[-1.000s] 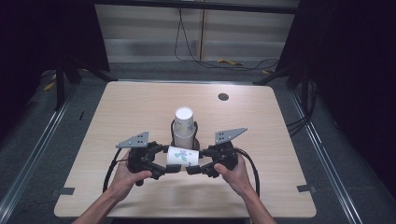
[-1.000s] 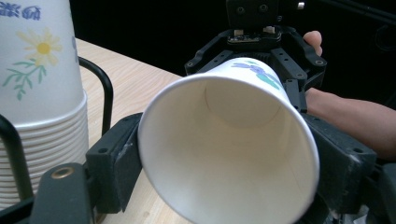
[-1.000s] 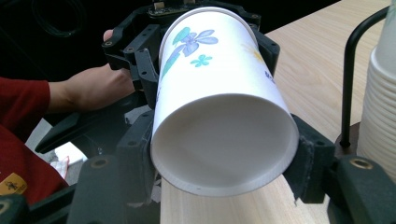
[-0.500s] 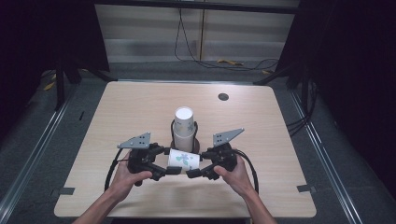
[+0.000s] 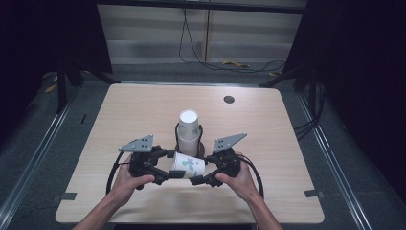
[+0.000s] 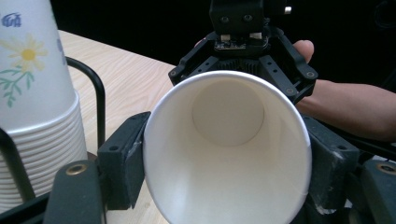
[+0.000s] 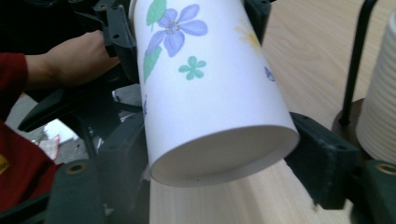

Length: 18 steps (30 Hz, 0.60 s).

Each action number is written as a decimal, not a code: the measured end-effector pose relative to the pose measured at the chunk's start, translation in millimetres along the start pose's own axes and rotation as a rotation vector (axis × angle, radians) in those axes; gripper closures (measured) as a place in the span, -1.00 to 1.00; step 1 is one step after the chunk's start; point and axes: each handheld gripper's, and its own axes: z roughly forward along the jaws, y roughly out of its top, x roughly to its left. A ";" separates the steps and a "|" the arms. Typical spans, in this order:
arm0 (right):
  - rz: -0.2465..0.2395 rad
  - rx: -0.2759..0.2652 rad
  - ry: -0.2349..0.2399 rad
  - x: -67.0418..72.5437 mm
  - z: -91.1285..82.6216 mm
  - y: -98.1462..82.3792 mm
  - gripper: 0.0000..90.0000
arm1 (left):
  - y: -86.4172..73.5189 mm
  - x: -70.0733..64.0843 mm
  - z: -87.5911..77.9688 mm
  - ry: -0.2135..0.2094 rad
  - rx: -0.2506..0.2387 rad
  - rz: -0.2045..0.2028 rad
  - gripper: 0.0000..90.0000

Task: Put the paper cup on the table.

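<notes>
A white paper cup (image 5: 189,164) with printed flowers lies level between my two grippers, above the table's front middle. My left gripper (image 5: 174,167) holds its open end: in the left gripper view both pads press on the rim of the cup (image 6: 224,154), and these jaws have just been closing. My right gripper (image 5: 203,173) stands at the cup's base. Its jaws have just been opening, and in the right gripper view the cup (image 7: 210,93) sits between them with the right pad (image 7: 317,163) off its wall.
Just behind the grippers, a stack of upside-down paper cups (image 5: 188,127) stands in a black wire holder (image 5: 177,134) on the wooden table (image 5: 268,139). A dark round hole (image 5: 229,99) sits at the far right of the table. Cables loop from both grippers.
The left jaws have drawn in onto the cup's rim end. The right jaws have spread away from its base. Both hands stay where they were.
</notes>
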 end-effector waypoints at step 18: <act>0.017 -0.034 -0.143 -5.5 -7.8 -2.4 -0.69 | 3.3 8.4 -15.2 0.092 0.059 -0.022 -0.43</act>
